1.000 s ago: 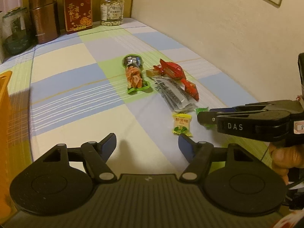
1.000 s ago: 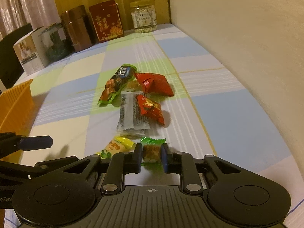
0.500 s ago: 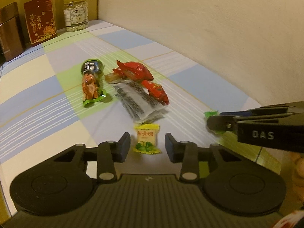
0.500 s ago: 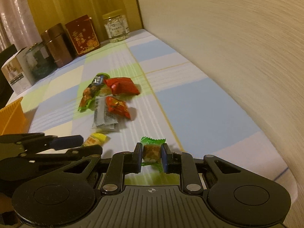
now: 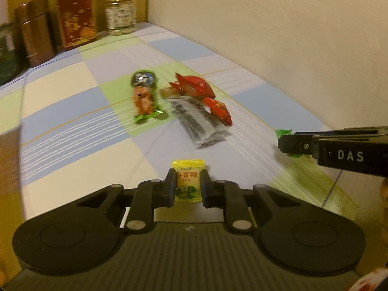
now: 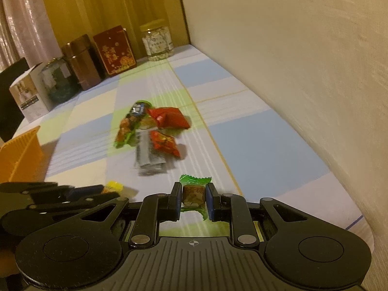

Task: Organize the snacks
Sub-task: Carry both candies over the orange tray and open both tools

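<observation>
My left gripper [image 5: 188, 184] has just closed on the yellow candy [image 5: 188, 180], pads pressing its sides above the checked cloth [image 5: 72, 126]. My right gripper [image 6: 193, 200] clamps the green candy [image 6: 194, 190]. More snacks [image 6: 155, 133] lie ahead, the orange basket [image 6: 21, 152] at left.
</observation>
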A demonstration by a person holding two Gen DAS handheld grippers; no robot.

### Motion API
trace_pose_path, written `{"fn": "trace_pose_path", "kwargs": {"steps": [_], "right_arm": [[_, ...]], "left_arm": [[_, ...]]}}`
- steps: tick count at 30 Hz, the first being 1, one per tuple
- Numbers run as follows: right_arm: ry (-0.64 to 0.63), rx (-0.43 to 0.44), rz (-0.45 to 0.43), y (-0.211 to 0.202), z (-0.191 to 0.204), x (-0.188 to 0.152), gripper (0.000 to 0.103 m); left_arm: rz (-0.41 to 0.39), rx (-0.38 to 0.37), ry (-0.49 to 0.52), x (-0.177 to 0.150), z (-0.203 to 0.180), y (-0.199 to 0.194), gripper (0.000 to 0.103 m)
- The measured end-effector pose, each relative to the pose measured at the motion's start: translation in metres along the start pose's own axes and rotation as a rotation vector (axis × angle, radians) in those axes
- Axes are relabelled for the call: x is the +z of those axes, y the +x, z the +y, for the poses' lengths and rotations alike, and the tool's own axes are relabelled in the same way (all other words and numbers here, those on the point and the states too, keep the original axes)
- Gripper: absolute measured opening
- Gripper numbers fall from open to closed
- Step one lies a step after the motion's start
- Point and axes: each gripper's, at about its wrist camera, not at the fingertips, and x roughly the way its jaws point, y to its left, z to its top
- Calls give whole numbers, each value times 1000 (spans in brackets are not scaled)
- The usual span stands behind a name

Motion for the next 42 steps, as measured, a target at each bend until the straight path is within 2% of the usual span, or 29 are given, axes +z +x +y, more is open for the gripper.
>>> {"fn": "trace_pose_path", "kwargs": {"steps": [10,24,35,42], "right_arm": [[-37,65,-61,-50,44,8,21],[-145,215,-74,-91,154,-13,21],[-248,289,-55,-97,219,-25,21],[-284,321,-39,-88,245,-28,21]], "left_arm": [[-60,78,-137,-16,27,-88,18],[-114,223,-219,-50,74,-203,18],[-148,297,-286,-76,112,-250,18],[-150,340,-330,-86,140,-263,18]]}}
